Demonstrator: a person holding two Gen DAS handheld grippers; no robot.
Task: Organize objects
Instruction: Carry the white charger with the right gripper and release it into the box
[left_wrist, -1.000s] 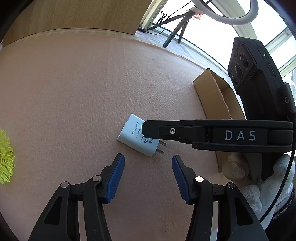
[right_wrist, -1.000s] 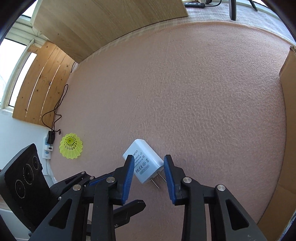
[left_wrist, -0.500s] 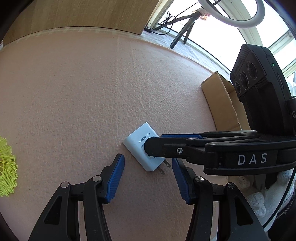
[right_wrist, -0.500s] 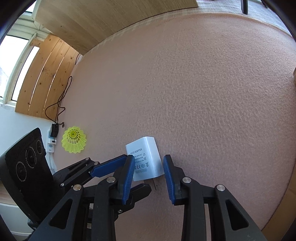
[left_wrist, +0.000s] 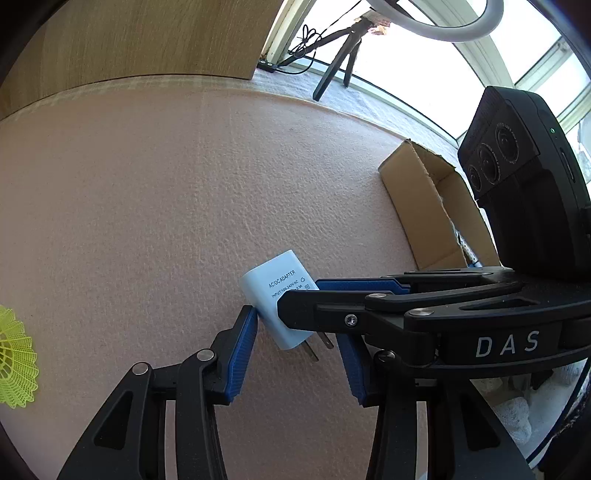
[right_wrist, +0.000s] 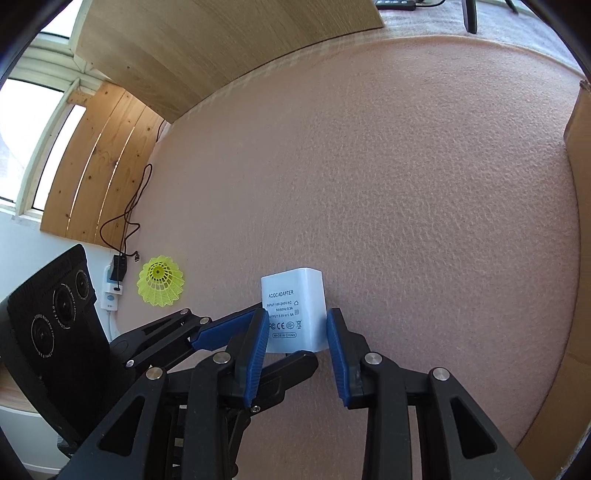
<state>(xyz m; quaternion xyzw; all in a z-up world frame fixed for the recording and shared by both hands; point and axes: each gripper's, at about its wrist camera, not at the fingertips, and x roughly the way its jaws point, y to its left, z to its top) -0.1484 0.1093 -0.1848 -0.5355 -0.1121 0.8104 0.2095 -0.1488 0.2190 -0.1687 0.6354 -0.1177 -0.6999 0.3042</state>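
A white AC/DC adapter (left_wrist: 273, 291) with two metal prongs is on the pink felt mat (left_wrist: 147, 206). My right gripper (right_wrist: 295, 325) has its blue pads against both sides of the adapter (right_wrist: 293, 314) and is shut on it. In the left wrist view the right gripper's fingers (left_wrist: 354, 295) cross from the right over the adapter. My left gripper (left_wrist: 299, 347) is open, its jaws wide on either side of the adapter's prong end, the left pad close to the adapter's corner.
An open cardboard box (left_wrist: 436, 206) lies at the right, its edge also in the right wrist view (right_wrist: 580, 155). A yellow shuttlecock (left_wrist: 14, 365) lies at the left, also in the right wrist view (right_wrist: 160, 281). A wooden board (left_wrist: 129, 37) backs the mat.
My right gripper has closed onto the adapter and turned it so its length lines up with the fingers. The left gripper has moved closer to the adapter's prong end.
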